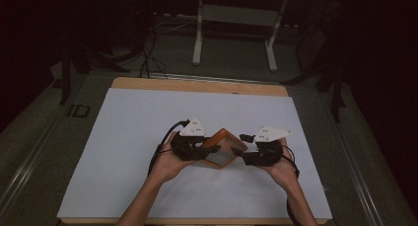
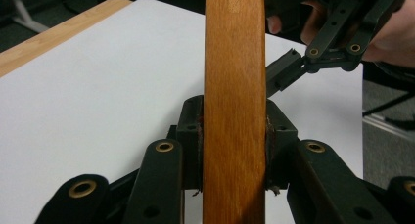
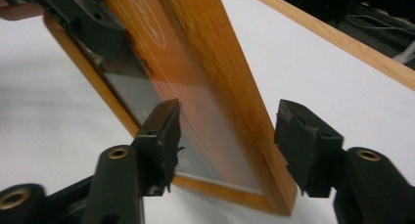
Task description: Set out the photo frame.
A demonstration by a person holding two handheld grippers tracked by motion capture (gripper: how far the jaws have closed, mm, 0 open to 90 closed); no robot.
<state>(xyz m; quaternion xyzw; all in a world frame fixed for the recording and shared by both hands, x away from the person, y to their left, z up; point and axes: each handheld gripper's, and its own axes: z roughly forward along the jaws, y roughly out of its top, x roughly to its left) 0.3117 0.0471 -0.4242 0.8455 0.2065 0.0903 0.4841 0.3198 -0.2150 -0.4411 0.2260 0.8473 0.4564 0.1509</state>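
Parts of the flat orange-brown wooden frame with a grey glassy panel were hard for me to see. From the high view the two hands and their tools covered both of its side corners. In the left gripper view I saw just its thin wooden edge, cut off at the top and the bottom. In the right gripper view its top end ran out of the picture, and faint white marks on the panel were too blurry for me to read. The room behind the light wooden table was very dark.

I saw the left gripper pinching the frame's left side, with both black pads pressed tight on the wood. The left hand was cupped under it, palm up, with the forearm coming in from the bottom.

My right gripper was at the frame's right corner. Its black jaws stood wide apart, one on each side of the frame, and neither pad touched the wood. The right hand held it low, pointing left.

I saw the frame tipped up on its edge over the big white sheet on the table, in the middle between the two hands.
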